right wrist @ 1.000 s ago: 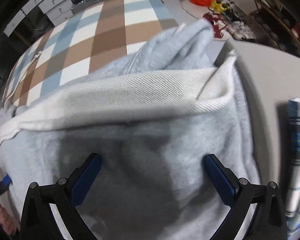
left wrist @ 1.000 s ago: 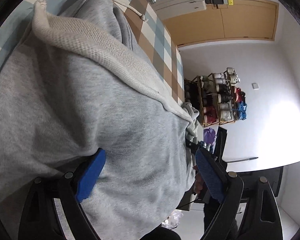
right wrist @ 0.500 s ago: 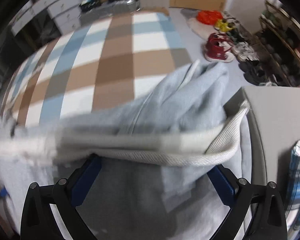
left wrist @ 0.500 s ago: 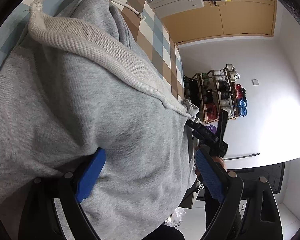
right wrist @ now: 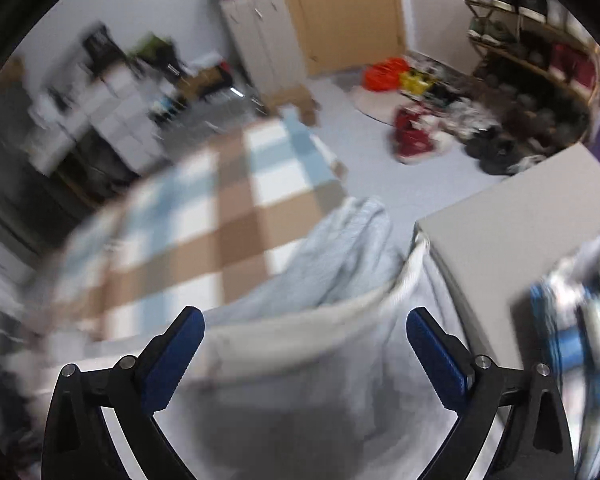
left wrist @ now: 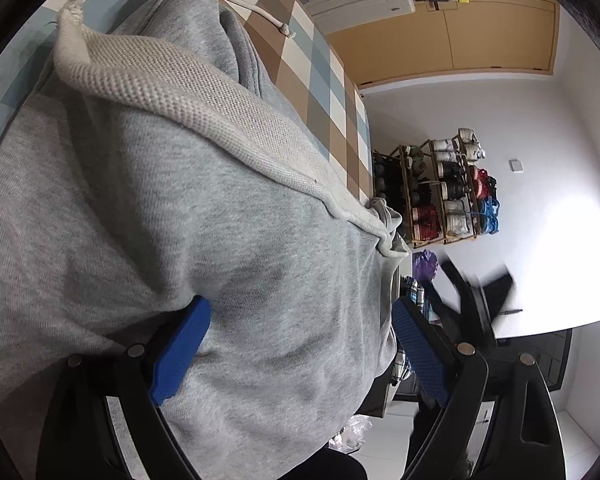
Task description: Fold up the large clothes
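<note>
Left gripper (left wrist: pixel 300 344) wide, jaws astride grey hoodie (left wrist: pixel 180 208); right gripper (right wrist: pixel 304 344) wide, empty, hoodie at 6 o'clock below it.

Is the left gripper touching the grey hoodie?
Touching. In the left wrist view, the left gripper has its left pad pressed into the grey hoodie, denting the fabric.

Left hand-held gripper (left wrist: pixel 300 344) wide, right hand-held gripper (right wrist: pixel 304 344) apparently open
</note>
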